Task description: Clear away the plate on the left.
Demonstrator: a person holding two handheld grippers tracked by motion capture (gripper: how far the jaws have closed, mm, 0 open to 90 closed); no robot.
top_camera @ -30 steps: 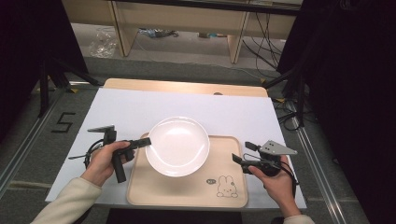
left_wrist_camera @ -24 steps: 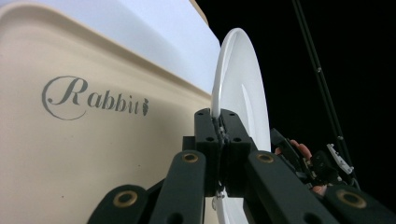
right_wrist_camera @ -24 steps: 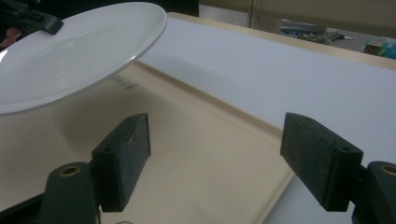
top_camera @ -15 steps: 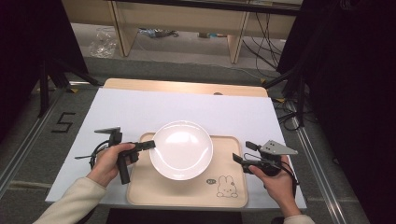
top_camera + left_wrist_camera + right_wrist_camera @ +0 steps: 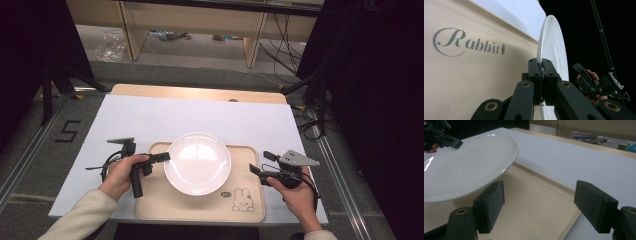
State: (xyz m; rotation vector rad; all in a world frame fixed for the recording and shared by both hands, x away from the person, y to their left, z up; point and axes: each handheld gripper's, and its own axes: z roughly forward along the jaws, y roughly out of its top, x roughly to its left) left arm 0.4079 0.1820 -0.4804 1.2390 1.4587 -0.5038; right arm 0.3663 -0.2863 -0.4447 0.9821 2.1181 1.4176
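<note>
Plate [image 5: 197, 163] now sits further toward the near right of the tray [image 5: 150, 209] than a second ago, probably being positioned at its centre. Left gripper [image 5: 161, 158] is clamped on the plate's left rim, jaws pinched tight. Right gripper [image 5: 256, 170] waits at the tray's right edge, jaws wide and empty. Plate is glossy white, round and shallow; tray is matte beige with a rabbit print.

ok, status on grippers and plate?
Left gripper shut on plate rim, plate over tray. Right gripper open, at tray's right edge, apart from plate. Nothing in the way.
</note>
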